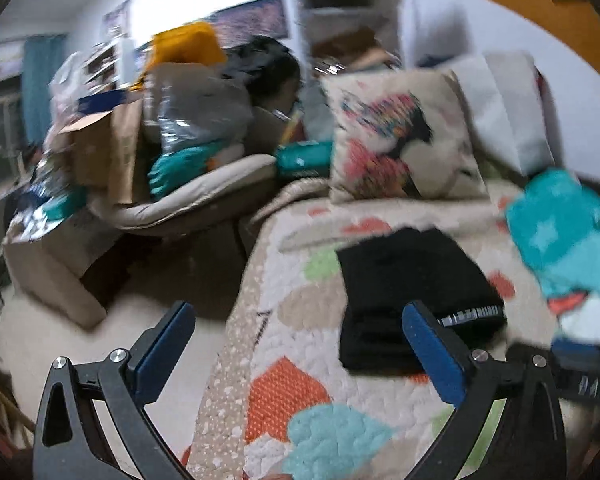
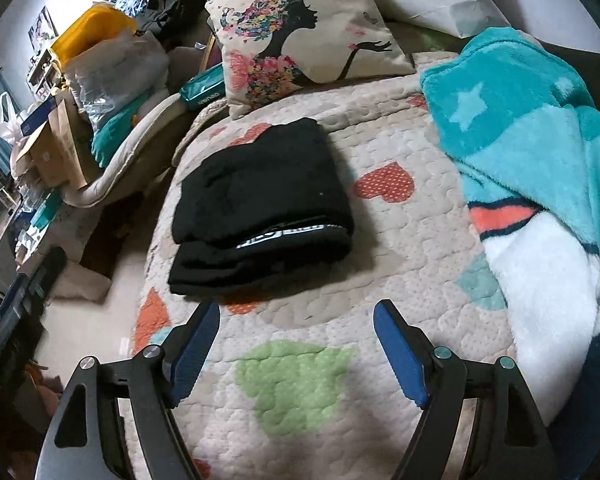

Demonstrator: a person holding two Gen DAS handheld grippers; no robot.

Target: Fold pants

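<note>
The black pants lie folded into a compact stack on the heart-patterned quilt, a white-striped waistband showing at their near edge. My right gripper is open and empty, hovering just in front of the stack. In the left wrist view the pants lie ahead and to the right. My left gripper is open and empty over the bed's left edge, its right finger in front of the stack's near corner.
A printed cushion leans at the bed's head. A teal star blanket is heaped on the right. A cluttered armchair with boxes and bags stands left of the bed, floor below.
</note>
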